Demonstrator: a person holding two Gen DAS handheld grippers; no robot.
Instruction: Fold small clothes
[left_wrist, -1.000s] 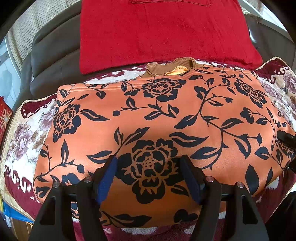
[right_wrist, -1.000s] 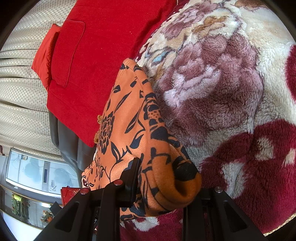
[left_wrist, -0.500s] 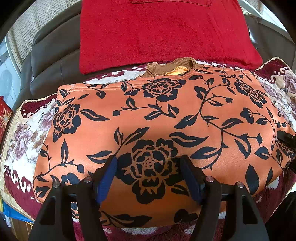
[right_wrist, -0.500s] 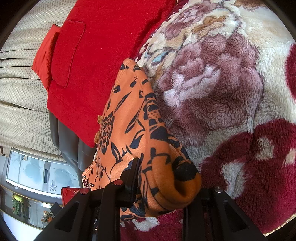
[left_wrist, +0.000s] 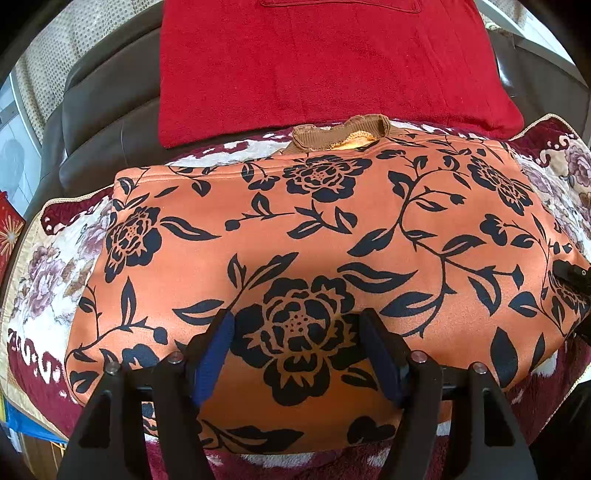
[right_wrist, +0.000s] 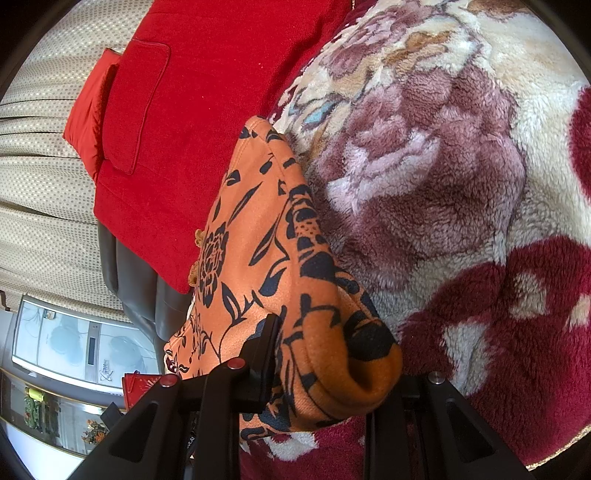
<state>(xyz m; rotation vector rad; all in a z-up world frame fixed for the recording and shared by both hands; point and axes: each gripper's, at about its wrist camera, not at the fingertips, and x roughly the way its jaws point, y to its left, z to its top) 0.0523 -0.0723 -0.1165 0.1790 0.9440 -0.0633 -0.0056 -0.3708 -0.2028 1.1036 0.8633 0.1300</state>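
Orange fabric: small garment (left_wrist: 314, 236), orange w/ black flower-and-vine print, lies flat & spread across fleece blanket (left_wrist: 48, 266); looks folded into a wide rectangle, edges rounded.
Collar: brown ribbed neck (left_wrist: 332, 134) pokes out at far edge of garment, next to red cushion (left_wrist: 325, 62).
L gripper (left_wrist: 297, 354): jaws stand wide apart, hovering over near-middle of garment, a big black flower showing between them; blue pads (left_wrist: 214, 362) face inward, nothing pinched; can't tell if tips touch the cloth.
R gripper (right_wrist: 325, 373): jaws narrowed, clamped on garment's right-hand edge (right_wrist: 295, 314); a thick rolled fold of cloth bulges out betw. the fingers. One finger (right_wrist: 264, 362) presses on top of the fabric, other mostly hidden under the roll. In L wrist view only a dark bit of it shows at the garment's right edge (left_wrist: 574, 275).
Blanket: plush, cream w/ mauve roses & dark red patches (right_wrist: 443, 166), lies under garment and spreads wide to its right.
Behind: red cushion leans on dark leather sofa back (left_wrist: 107, 122); beige dotted curtain (right_wrist: 40, 184) further off.
Side: glass-front cabinet (right_wrist: 66, 350) low in R wrist view, blurry, contents unclear.
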